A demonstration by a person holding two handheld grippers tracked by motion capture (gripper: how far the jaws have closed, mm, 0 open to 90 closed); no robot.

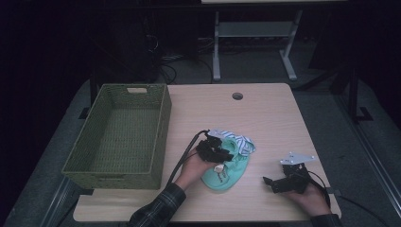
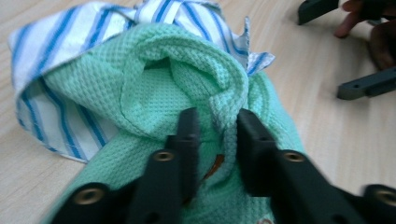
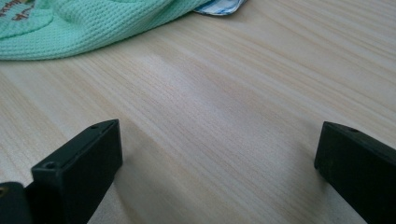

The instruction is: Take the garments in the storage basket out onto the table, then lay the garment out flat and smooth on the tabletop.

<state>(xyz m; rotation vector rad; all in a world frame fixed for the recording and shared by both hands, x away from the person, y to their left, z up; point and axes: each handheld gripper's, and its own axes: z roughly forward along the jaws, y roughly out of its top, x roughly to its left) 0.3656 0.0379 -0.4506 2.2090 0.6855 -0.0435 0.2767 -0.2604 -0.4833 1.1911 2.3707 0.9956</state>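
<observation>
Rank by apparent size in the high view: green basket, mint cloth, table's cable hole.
1. green basket, by far the largest
2. mint cloth, partly covered by the left gripper
3. cable hole, smallest

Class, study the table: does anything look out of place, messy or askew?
Yes: the green cloth and striped cloth lie crumpled in one heap on the table, beside the empty basket. The left gripper is pinching a fold of green cloth.
</observation>
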